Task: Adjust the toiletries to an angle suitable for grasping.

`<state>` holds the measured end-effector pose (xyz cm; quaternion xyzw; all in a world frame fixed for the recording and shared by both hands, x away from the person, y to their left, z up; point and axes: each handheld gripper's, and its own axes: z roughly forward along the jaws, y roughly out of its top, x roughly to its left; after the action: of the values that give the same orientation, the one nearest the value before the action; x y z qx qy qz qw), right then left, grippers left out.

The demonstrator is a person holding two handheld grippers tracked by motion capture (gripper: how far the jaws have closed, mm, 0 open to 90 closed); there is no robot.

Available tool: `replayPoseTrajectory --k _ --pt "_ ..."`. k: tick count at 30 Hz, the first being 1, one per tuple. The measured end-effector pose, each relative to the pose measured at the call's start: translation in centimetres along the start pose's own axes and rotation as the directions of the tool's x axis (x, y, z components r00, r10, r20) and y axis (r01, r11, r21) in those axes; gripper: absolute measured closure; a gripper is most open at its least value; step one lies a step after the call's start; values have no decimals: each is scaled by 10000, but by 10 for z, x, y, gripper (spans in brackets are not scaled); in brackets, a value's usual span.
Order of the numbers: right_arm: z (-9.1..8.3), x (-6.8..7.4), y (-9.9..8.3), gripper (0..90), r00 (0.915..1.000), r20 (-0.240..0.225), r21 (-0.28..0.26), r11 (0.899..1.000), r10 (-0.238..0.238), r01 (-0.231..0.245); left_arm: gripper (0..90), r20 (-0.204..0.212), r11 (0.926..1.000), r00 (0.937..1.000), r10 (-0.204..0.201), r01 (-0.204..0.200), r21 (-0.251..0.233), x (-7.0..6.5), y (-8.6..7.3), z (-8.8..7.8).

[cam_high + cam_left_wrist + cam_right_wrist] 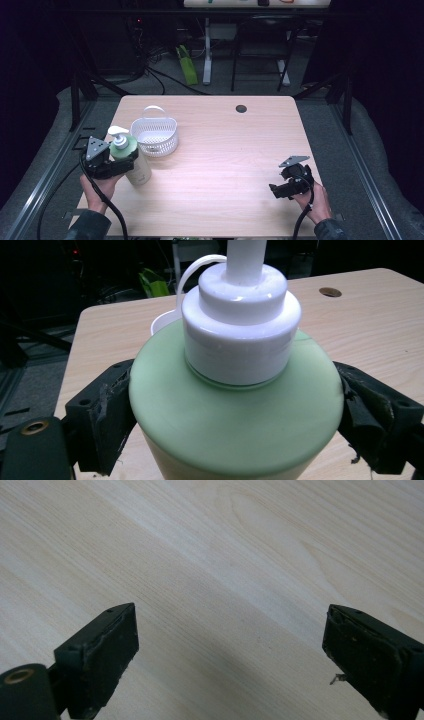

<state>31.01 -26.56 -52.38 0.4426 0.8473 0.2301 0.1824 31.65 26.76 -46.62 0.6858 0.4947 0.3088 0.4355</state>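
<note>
From above, the left gripper (121, 161) clamps the green pump bottle (134, 160) near the table's (225, 145) left edge, just beside a white basket (155, 136). Its own view shows both pads (112, 412) apparently pressing the bottle's shoulder; no label is readable. The right gripper (230, 665) hangs wide open over bare wood.
</note>
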Motion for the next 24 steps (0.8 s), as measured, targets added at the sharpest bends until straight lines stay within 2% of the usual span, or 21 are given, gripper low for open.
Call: replayPoseTrajectory --k 4,8,24 --pt "0 0 0 73 10000 34 -4 10000 29 -29 122 -24 10000 10000 5 -5 -16 -4 0 1" --pt "0 0 0 73 10000 31 11 10000 32 -32 122 -282 9999 9995 -143 143 2 -10 1 2" --pt "0 1 0 74 10000 14 -7 10000 9 -9 123 -692 9994 9970 -344 341 -59 -30 5 12"
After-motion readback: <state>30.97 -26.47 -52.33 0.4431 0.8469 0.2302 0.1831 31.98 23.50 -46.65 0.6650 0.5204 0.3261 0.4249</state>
